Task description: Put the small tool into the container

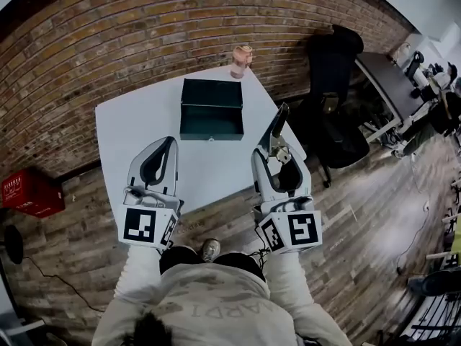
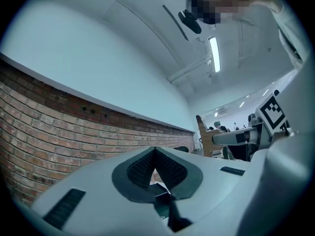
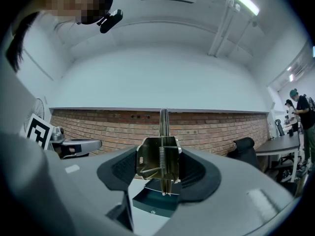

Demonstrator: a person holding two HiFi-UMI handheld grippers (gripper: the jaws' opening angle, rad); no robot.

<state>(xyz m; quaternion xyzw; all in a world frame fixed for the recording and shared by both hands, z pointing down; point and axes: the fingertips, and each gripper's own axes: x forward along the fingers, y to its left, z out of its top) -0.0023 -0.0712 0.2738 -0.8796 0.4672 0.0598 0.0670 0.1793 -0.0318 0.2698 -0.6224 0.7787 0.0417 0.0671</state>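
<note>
Carriage of the small tool (image 3: 160,161) is the step I am running. The right gripper (image 1: 276,148) is clamping it, with its jaws standing fairly wide because the brass-coloured body and its coil spring are filling the gap. The thin blade is poking up past the tips. I am holding it in the air over the near right edge of the table (image 1: 122,132), well short of the container (image 1: 211,110). That is a dark green box sitting open at the far middle of the top, with nothing in it that I can see. The left gripper (image 1: 167,144) is hovering over the near left side with its 2 jaws pressed together on nothing.

Next, I am judging, I am going to need a reach forward and a little left until the tool is hanging inside the box walls, then a lowering before the jaws part, so the blade is not catching the rim.

The table is white and bare apart from the box and 1 pinkish object (image 1: 241,61) just behind it. A brick wall (image 1: 108,42) is running behind, a black office chair (image 1: 335,99) is standing to the right, and a red crate (image 1: 29,192) is sitting on the plank floor (image 1: 360,229) at left.
</note>
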